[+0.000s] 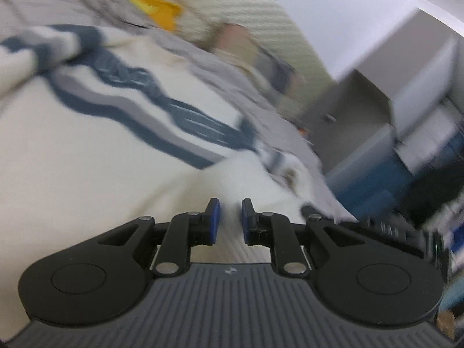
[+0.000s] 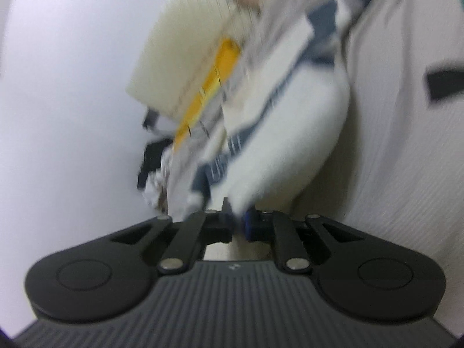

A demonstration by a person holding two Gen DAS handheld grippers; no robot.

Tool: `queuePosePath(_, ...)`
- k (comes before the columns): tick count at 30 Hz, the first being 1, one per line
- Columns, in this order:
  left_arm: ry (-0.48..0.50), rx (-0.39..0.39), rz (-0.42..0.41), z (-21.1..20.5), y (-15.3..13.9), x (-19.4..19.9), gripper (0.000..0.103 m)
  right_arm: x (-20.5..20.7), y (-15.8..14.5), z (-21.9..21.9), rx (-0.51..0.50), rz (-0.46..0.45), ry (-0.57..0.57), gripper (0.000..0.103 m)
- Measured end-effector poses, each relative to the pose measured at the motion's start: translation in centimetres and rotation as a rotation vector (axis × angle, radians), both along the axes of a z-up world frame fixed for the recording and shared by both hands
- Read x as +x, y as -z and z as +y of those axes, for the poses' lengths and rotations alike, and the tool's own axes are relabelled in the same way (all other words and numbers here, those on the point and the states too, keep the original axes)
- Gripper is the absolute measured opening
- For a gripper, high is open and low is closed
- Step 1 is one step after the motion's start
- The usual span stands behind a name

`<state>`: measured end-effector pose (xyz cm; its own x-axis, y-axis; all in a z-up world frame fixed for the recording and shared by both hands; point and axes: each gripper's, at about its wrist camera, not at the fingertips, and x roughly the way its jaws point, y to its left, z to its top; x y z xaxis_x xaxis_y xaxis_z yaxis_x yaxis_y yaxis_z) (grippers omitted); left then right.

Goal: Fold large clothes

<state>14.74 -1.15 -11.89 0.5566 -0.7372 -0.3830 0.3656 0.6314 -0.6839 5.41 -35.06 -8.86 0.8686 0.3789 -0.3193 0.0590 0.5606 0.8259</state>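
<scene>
Two grippers are working a white garment (image 1: pixel 87 174) with navy bands, lying on pale ribbed bedding (image 2: pixel 391 174). Left gripper (image 1: pixel 230 220) is showing a narrow gap over white cloth; grip unclear. Right gripper (image 2: pixel 238 223) is pinching the garment's edge.

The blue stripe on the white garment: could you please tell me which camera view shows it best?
The left wrist view: the blue stripe runs broadly across the white garment there, blurred but continuous. The right wrist view shows only a narrow, foreshortened, smeared strip of it above the right gripper.
</scene>
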Motion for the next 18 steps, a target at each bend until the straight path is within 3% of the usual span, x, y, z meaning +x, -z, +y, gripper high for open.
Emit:
queuePosePath(4,0.151,-0.002,-0.037,-3.0,-0.1,-1.3,0.017,-2.8,-1.7,-2.8,-0.106,-0.024,0.127,0.010)
queuePosePath(7,0.212,0.032,0.000,-5.2,1.0,-1.8,0.017,-3.5,-1.0,-4.3,-0.143,0.058,0.210,0.010)
queuePosePath(10,0.236,0.123,0.056,-7.1,2.9,-1.9,0.017,-3.0,0.5,-4.2,-0.198,0.177,0.261,0.010)
queuePosePath(15,0.257,0.238,0.155,-8.8,5.8,-1.1,0.017,-2.5,5.0,-4.5,-0.129,0.379,0.307,0.011)
queuePosePath(18,0.254,0.235,0.158,-8.8,6.0,-0.8,0.017,-2.6,5.3,-4.4,-0.119,0.398,0.311,0.013)
